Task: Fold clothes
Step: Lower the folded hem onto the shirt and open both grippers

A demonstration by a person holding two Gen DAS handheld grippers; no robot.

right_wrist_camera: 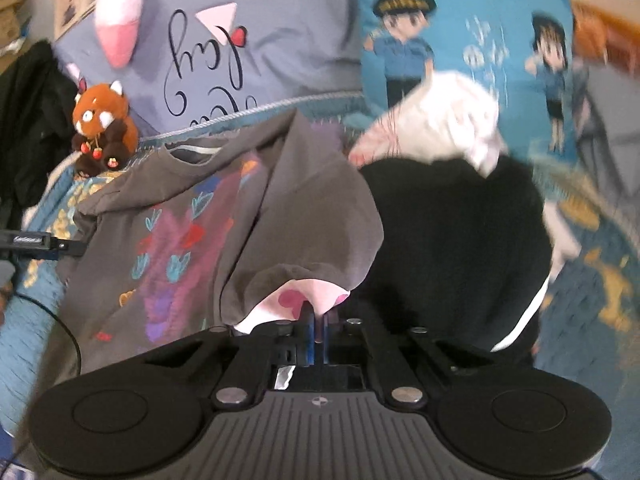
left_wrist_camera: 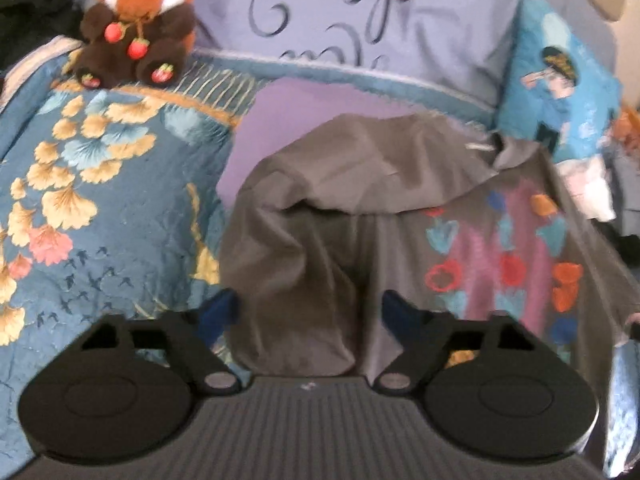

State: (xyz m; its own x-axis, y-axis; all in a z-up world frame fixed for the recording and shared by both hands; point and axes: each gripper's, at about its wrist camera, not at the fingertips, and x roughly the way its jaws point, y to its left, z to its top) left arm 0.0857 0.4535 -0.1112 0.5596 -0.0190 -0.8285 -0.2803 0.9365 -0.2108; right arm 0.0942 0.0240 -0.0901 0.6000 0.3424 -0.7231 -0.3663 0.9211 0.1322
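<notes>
A bed (left_wrist_camera: 80, 208) covered in a blue floral quilt fills both views, with a lavender pillow (left_wrist_camera: 360, 20) and a blue cartoon cushion (right_wrist_camera: 460, 40) along its head. The grey T-shirt (left_wrist_camera: 340, 240) with the flower print lies on the quilt, one side flap turned in over the front and the other side lifted, so it looks partway through a fold rather than flat. Beside it in the right wrist view sits a black garment (right_wrist_camera: 452, 240) with a white one (right_wrist_camera: 440, 124) on top. A plush red panda (left_wrist_camera: 140, 20) sits by the pillow. The right gripper (right_wrist_camera: 316, 332) has its fingers pinched together on an edge of the grey T-shirt, where pale pink fabric with darker spots shows at the bite; the left gripper (left_wrist_camera: 310, 312) hangs over the shirt's lower part with its fingers wide apart, holding nothing. The risk, as I judge it, is that the thin bite slips and the raised flap drops crooked, or that pulling it across drags the whole shirt, since the left gripper is not pinning it. Both views are blurred; whether the pink fabric is the shirt's inside or another piece is unclear, the shirt's hem is hidden behind the grippers, and a black cable (right_wrist_camera: 44, 244) runs off the left edge.
</notes>
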